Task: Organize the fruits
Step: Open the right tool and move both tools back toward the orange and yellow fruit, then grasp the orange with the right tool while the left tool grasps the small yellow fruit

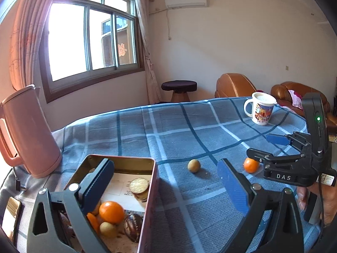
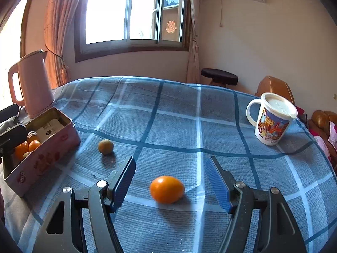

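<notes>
In the left wrist view, the left gripper [image 1: 166, 181] was seen spread wide, its left finger inside the pink tin [image 1: 151, 200] at lower left, where an orange [image 1: 111, 211] lay among other items. A yellowish fruit [image 1: 194, 165] rested at centre on the checked cloth [image 1: 168, 130].

In the right wrist view, the right gripper [image 2: 171, 179] was held wide, nothing gripped; a loose orange [image 2: 167, 189] lay between its fingers at lower centre. A mug [image 2: 271, 122] stood at right.

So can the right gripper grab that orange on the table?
Probably yes: the right gripper is open, the orange lies on the tablecloth between its fingers, and nothing blocks it.
</notes>
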`<state>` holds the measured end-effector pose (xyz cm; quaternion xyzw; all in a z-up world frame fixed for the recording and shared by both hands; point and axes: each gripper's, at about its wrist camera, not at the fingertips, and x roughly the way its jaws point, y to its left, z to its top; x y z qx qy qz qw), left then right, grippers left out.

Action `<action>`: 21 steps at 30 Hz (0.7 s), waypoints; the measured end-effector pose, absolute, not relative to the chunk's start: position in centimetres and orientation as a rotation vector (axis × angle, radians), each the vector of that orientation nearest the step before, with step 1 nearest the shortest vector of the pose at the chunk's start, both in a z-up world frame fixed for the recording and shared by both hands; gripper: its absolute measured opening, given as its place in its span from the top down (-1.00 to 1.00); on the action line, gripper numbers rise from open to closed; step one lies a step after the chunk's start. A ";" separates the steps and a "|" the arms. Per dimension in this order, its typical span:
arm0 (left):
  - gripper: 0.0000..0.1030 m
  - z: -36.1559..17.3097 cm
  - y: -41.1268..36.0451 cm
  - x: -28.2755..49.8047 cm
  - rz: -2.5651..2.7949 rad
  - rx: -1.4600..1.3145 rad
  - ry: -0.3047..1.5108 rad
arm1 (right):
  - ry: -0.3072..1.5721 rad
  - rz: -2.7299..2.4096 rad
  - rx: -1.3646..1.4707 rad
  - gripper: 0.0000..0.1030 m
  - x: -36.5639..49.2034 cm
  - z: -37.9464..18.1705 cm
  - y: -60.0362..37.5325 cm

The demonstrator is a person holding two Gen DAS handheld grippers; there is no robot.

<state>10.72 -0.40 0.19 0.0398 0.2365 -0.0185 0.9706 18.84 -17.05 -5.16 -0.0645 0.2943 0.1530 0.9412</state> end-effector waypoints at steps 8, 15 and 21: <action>-0.96 -1.1 -2.4 13.2 -0.037 0.133 0.544 | 0.753 0.421 -0.105 -0.09 20.7 -7.1 -16.7; -0.96 -2.0 -2.7 14.5 -0.044 0.120 0.591 | 0.802 0.398 -0.175 0.04 21.2 -8.2 -16.0; -0.95 -3.0 -3.7 15.7 -0.056 0.137 0.622 | 0.849 0.412 -0.120 0.18 22.0 -8.6 -17.0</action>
